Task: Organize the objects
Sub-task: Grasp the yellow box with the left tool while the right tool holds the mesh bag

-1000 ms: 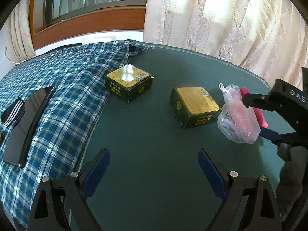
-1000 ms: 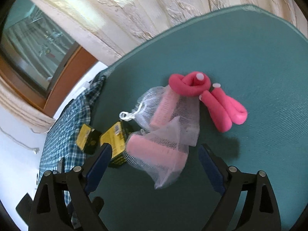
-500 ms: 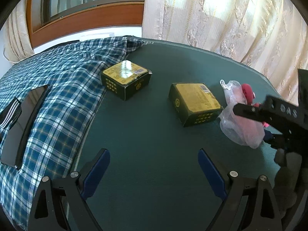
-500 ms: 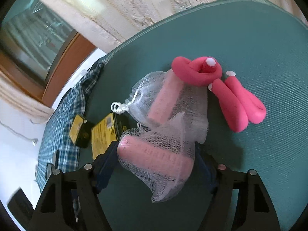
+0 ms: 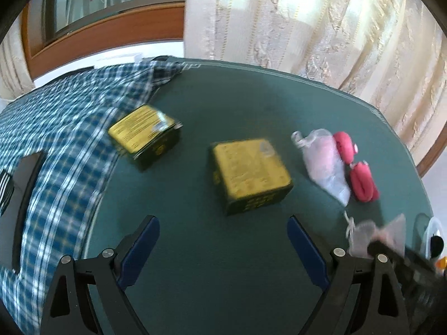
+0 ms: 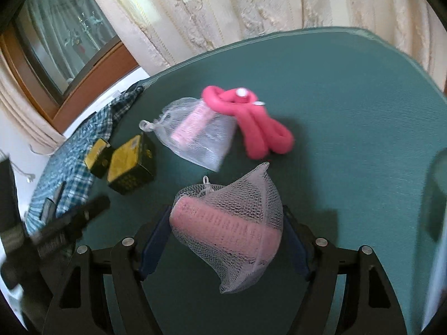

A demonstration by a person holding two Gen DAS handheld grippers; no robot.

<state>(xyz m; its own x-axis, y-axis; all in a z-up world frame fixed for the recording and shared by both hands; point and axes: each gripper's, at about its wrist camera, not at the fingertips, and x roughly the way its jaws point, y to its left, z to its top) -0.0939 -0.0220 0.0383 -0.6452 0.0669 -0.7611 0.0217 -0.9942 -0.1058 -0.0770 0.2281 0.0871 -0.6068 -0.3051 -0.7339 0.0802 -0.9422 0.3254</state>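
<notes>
Mesh pouch soft, light; right fingers clamp its roller core; left gripper spread, empty.

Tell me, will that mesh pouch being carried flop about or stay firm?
Likely both. The mesh pouch hangs in a loose point below the right gripper, so the netting looks floppy. The pink roll inside keeps its shape between the jaws, so it seems firmer, and probably light.

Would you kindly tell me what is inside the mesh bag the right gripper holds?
A pink roller lies across the mesh bag, clamped by the right gripper. Blur and netting hide its surface detail and anything behind it.
</notes>
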